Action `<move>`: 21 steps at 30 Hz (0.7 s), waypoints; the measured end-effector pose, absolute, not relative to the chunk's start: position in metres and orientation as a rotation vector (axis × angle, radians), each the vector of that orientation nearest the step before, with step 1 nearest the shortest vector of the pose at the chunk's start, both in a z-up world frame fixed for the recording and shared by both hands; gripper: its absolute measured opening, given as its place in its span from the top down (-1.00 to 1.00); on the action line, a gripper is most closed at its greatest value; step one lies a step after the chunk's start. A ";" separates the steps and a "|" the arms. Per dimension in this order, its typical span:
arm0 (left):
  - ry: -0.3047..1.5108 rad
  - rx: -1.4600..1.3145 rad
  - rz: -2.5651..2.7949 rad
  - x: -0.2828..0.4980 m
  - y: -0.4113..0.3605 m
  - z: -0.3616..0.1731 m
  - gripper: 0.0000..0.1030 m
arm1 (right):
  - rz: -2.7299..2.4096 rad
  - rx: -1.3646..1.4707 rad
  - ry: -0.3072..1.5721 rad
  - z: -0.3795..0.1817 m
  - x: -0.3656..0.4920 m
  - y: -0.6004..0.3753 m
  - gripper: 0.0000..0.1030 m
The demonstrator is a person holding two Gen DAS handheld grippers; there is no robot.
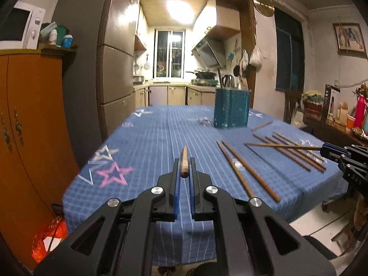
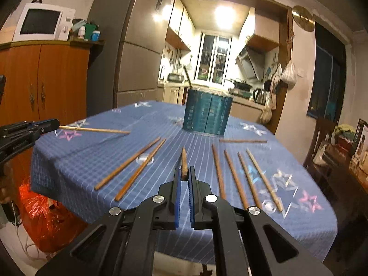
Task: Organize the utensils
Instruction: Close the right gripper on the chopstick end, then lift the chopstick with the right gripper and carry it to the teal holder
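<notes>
A blue checked tablecloth [image 1: 149,142] with star prints covers the table. Beyond it, a lit kitchen doorway frames a barred window [image 1: 170,54] and range hood [image 1: 208,51]. An orange cabinet [image 1: 30,119] carries a white microwave [image 1: 19,28] beside a grey fridge [image 1: 115,64].

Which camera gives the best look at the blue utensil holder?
The right wrist view: the blue utensil holder sits near centre, its slatted front lit and sharp. The left wrist view shows it further right, blurrier.

Left gripper [image 1: 184,172] and right gripper [image 2: 184,174] both point slightly downward, fingers clamped, each pinching one chopstick end.
</notes>
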State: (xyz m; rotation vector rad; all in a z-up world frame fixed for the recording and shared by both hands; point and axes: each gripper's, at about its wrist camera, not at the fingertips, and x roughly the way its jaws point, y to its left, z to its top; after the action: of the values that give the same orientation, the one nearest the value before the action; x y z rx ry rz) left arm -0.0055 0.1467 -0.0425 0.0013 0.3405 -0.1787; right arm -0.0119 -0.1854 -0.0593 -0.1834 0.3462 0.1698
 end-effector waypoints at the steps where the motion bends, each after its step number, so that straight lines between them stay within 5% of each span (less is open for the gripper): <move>1: 0.336 0.000 -0.180 -0.004 0.147 -0.038 0.90 | 0.173 -0.185 0.340 -0.055 -0.011 -0.187 0.85; 21: 0.350 -0.034 -0.183 0.043 0.119 0.043 0.90 | 0.367 -0.026 0.301 0.037 0.039 -0.243 0.86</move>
State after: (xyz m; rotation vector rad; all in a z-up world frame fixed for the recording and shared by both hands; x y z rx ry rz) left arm 0.0433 0.1190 0.0431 -0.0336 0.3501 -0.1828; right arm 0.0392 -0.2427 0.0366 -0.0264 0.3010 0.3673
